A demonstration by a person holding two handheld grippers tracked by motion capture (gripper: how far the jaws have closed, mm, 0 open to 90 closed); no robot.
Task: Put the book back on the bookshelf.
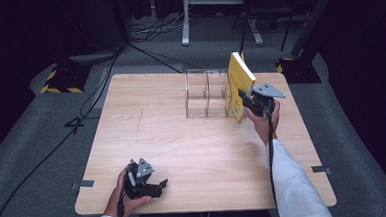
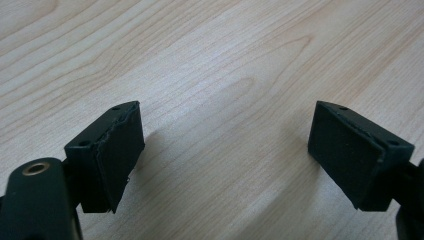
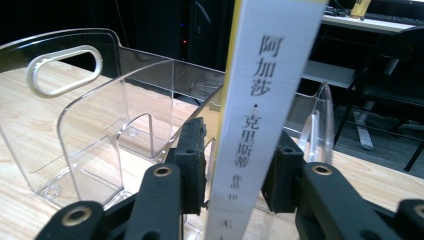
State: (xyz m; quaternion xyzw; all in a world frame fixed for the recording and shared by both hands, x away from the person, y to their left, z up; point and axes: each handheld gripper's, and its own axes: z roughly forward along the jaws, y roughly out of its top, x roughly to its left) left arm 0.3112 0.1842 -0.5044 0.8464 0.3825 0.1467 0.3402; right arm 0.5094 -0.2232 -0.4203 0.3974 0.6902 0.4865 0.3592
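We look down on a pale wooden table [image 1: 182, 139] on a grey carpeted floor, in a dark room. A person's two forearms in white sleeves come in from the bottom edge, each hand holding a black two-jaw gripper.

The right gripper [image 1: 244, 100] is raised at the far right part of the table. Its jaws are pinched on a yellow book [image 1: 240, 81] with a white spine, gripping it low down. The book stands nearly upright, its top leaning slightly away from us. In the right gripper view, we see the spine [image 3: 260, 120] clamped between the two black pads [image 3: 192, 160], with dark printed characters running down it.

Just beside the book, on its left, stands a clear plastic organizer [image 1: 207, 92] with upright dividers and a handle slot in one end wall. We cannot tell whether the book touches it.

The left gripper [image 1: 155, 186] rests low near the front left edge of the table, well apart from the book. Its jaws are spread wide, with only bare wood grain between them.
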